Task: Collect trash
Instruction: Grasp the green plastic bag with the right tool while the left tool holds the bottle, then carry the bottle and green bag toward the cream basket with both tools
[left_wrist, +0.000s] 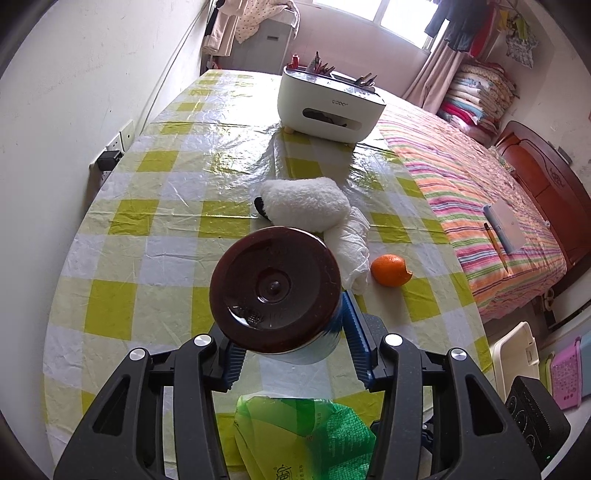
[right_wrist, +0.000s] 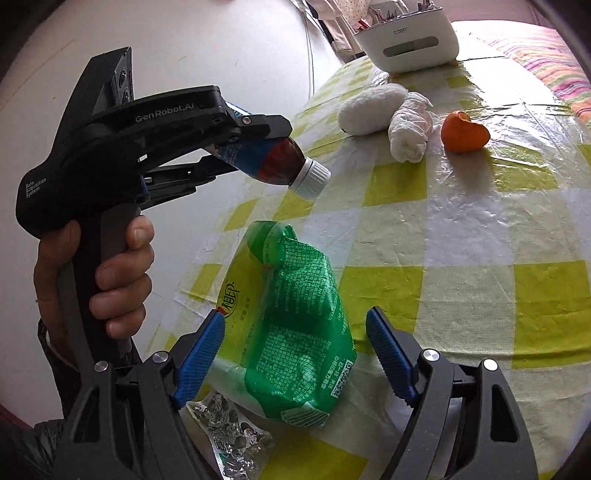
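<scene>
A table (left_wrist: 155, 258) stood covered by a yellow-and-white checked cloth under clear plastic. At its far end sat a white tissue box (left_wrist: 328, 105) with pens and small items stuck in its top. Nearer lay a fluffy white soft toy (left_wrist: 306, 201). To the right was a bed (left_wrist: 480, 184) with a striped cover, a notebook (left_wrist: 504, 227) and a pen (left_wrist: 495, 245) lying on it. Folded blankets (left_wrist: 476, 96) were stacked at the far right. A wall socket (left_wrist: 123, 138) sat on the left wall.
</scene>
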